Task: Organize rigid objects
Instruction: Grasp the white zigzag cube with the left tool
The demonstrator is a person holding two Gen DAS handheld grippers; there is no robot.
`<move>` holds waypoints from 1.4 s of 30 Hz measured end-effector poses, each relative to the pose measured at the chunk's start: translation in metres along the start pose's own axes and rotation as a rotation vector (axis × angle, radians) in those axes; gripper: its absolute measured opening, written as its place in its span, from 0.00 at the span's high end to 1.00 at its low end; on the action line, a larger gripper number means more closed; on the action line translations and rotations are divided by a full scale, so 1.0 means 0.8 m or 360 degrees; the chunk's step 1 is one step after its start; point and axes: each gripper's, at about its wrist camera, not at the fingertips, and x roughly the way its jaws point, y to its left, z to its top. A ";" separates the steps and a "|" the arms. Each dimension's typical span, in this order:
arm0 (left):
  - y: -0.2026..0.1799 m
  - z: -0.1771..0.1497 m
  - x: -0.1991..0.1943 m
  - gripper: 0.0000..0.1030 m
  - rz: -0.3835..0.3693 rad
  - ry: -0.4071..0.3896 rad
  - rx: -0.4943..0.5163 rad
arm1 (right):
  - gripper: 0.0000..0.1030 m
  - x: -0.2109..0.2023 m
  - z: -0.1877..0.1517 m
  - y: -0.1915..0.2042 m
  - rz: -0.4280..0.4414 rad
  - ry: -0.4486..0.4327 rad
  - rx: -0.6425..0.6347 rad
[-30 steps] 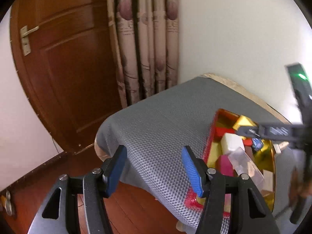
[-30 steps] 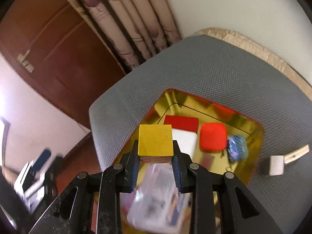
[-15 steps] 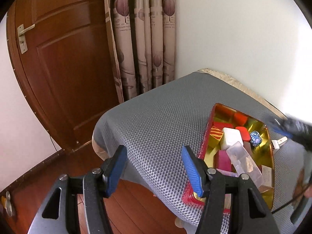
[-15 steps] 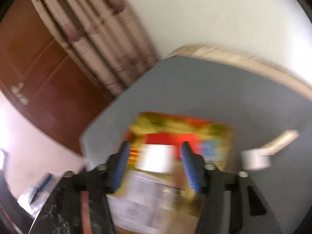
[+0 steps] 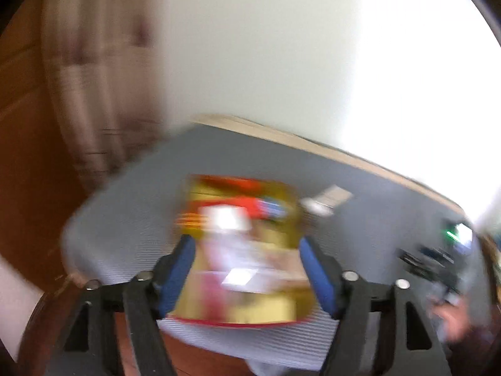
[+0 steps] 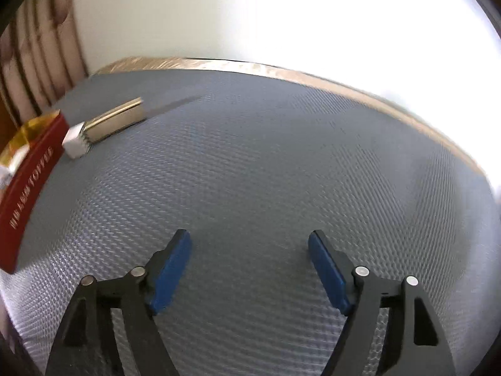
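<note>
While the right gripper [image 6: 249, 269] swings empty over bare grey mat [image 6: 281, 156], jaws opening, the left gripper [image 5: 247, 274] spreads wider above the gold tin [image 5: 244, 285] of sorted pieces, so next, I'd guess, comes that white-tipped stick [image 6: 103, 127] beside the tin.

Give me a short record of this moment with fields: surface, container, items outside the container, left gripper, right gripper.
surface: grey mesh mat over a table
container: red and gold tin, at the left edge of the right wrist view; contents blurred
items outside the container: white block and flat pale stick, on the mat beside the tin
left gripper: jaws opening, nothing gripped, tin seen beyond them
right gripper: jaws opening, nothing between them, above bare mat
</note>
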 end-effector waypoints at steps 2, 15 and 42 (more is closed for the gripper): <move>-0.045 0.019 0.023 0.30 -0.0146 0.0118 0.0096 | 0.22 -0.004 -0.001 -0.014 0.0073 -0.0033 0.0075; -0.165 0.087 0.251 0.30 -0.0095 0.0792 0.0111 | 0.15 -0.029 -0.011 -0.035 0.0439 -0.0177 0.0144; -0.101 0.073 0.345 1.00 -0.0120 0.0986 -0.0140 | 0.10 -0.039 -0.011 -0.034 0.0514 -0.0178 0.0125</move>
